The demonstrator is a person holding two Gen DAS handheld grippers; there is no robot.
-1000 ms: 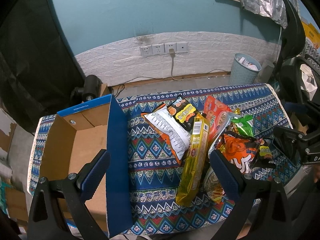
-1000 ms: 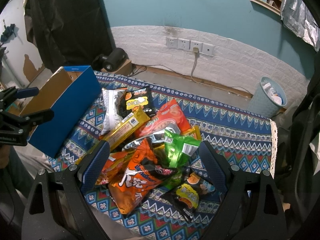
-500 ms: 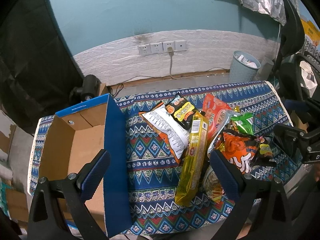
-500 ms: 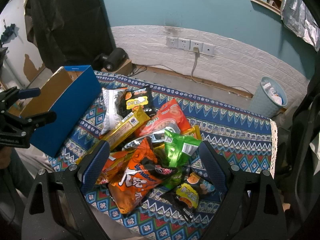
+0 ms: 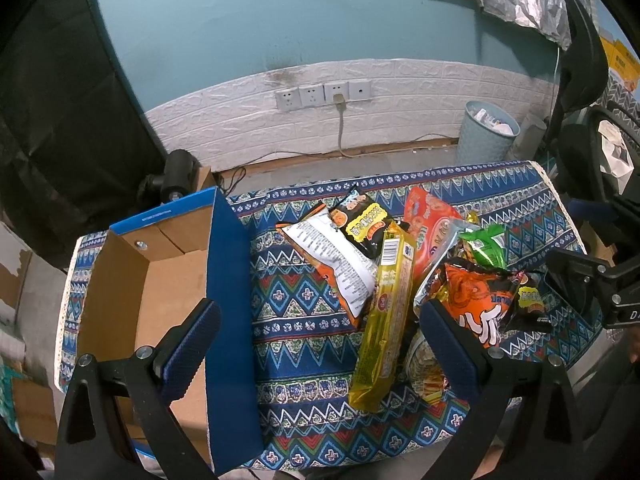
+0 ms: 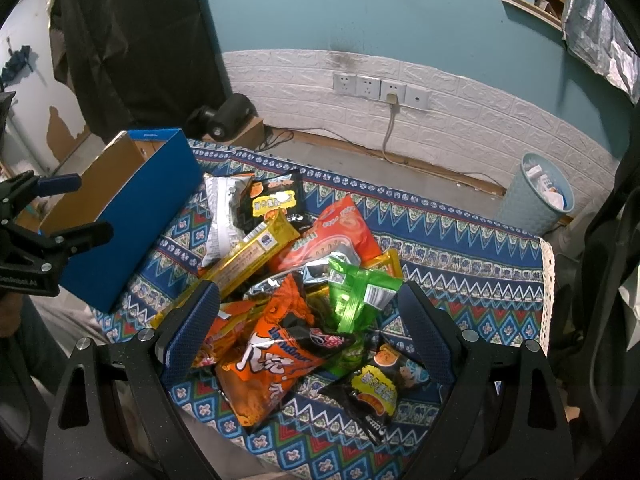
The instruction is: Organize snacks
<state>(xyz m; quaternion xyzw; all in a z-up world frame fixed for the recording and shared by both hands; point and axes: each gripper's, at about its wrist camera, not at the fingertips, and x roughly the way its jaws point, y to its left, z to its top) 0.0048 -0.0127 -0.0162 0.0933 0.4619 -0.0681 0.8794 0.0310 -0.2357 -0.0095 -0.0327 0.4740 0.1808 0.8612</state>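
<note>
A pile of snack bags lies on a patterned blue cloth (image 5: 296,312): a long yellow pack (image 5: 386,316), a white bag (image 5: 336,264), a black bag (image 5: 362,224), a red-orange bag (image 6: 340,232), a green bag (image 6: 356,292) and an orange bag (image 6: 276,356). An open blue cardboard box (image 5: 228,280) stands at the left, empty inside. My left gripper (image 5: 320,344) is open and empty, above the cloth between box and pile. My right gripper (image 6: 312,328) is open and empty, above the orange and green bags.
A pale blue waste bin (image 6: 536,192) stands on the floor behind the table at right. Wall sockets with a plugged cable (image 6: 390,98) are on the white brick wall. A black chair (image 5: 580,64) is at the far right. A black drape (image 6: 140,40) hangs at left.
Both grippers have barely shifted; the left view has drifted slightly. Nothing was gripped or released.
</note>
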